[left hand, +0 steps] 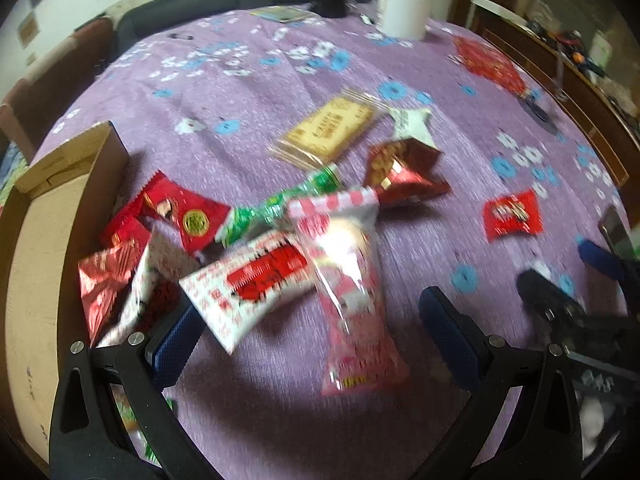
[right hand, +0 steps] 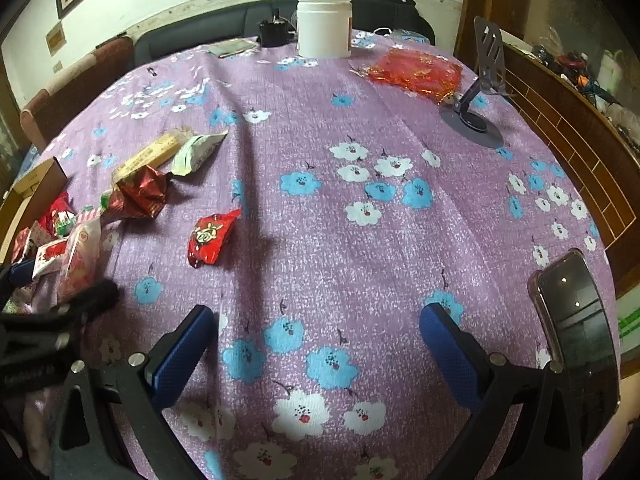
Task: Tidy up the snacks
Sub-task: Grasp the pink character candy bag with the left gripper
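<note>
Both claws (left hand: pixel 308 320) (right hand: pixel 320 328) gape empty over crinkly foil snack packets (left hand: pixel 256 280) on the woven floral cloth (right hand: pixel 320 240).

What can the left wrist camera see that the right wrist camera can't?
Only the left wrist view shows the inside of the cardboard box and the white and red packet near the open left gripper.

Only the right wrist view shows the whole phone stand and the phone lying beside the open right gripper.

Both show the purple flowered tablecloth, the white jar, the yellow biscuit pack, the small red candy lying by itself, and the pink wrapped snack.
</note>
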